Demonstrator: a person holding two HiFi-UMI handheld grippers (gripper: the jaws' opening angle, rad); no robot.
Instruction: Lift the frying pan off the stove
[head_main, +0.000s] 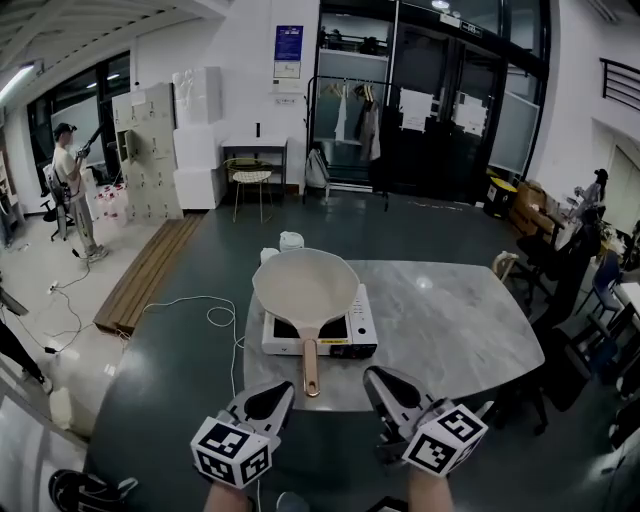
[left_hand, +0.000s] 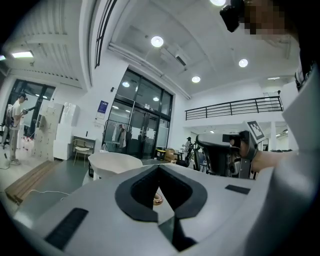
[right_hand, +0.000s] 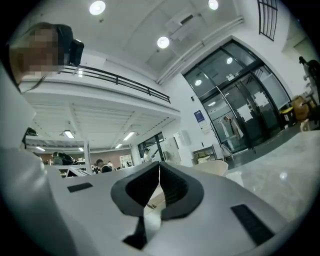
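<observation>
Bare tabletop (head_main: 450, 320) lies right of the stove (head_main: 362, 325); the pan handle (head_main: 311, 365) juts toward the near edge.

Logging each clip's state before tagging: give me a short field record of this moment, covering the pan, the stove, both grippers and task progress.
pan: frying pan sits on the stove, empty
handle: handle points toward the person
stove place: on the marble table, toward its near left side
left gripper: left gripper shut, empty, just short of the handle's end
right gripper: right gripper shut, empty, right of the handle, not touching it
task: pan not yet lifted
</observation>
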